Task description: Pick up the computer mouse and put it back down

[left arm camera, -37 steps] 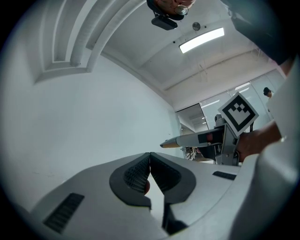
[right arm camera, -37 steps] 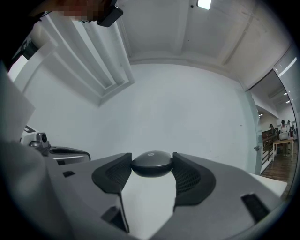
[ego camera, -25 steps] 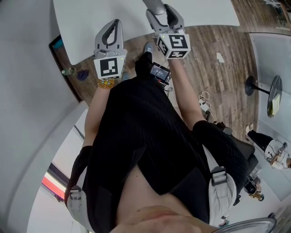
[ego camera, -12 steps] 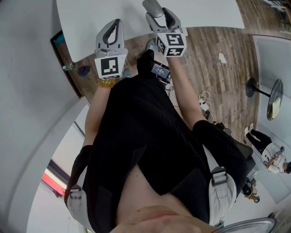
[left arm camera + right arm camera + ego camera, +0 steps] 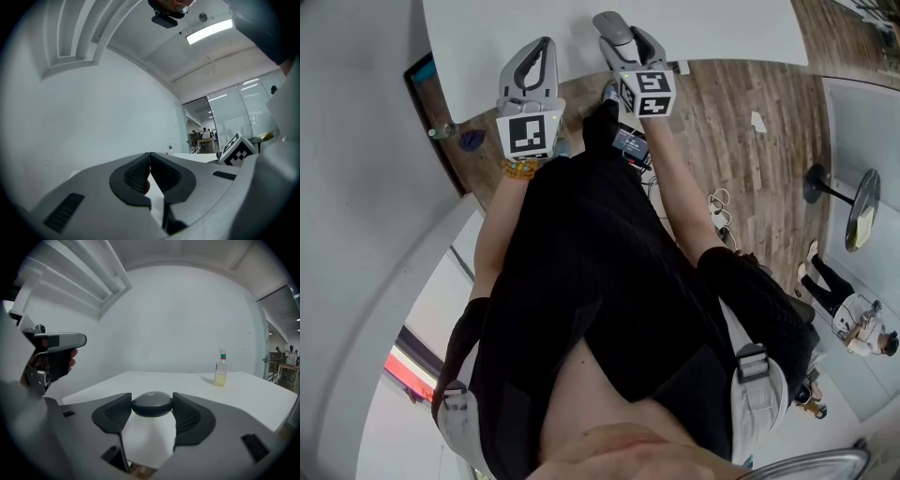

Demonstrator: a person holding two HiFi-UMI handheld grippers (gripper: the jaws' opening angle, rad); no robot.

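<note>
Ref = table [image 5: 243,401]. Computer mouse [image 5: 151,404] over its near part, between the jaws of the right gripper [image 5: 152,398]. Bottle [image 5: 221,368] stands on the table, farther back, toward its right side. Left gripper [image 5: 538,54] at the table's near edge, left of right gripper.

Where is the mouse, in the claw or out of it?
In it. The right gripper pinches the mouse by both sides, over the table.

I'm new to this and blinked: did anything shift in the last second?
The right gripper, shut on the computer mouse, drifted slightly toward the left gripper in the head view. The left one stayed put, jaws together and empty.
</note>
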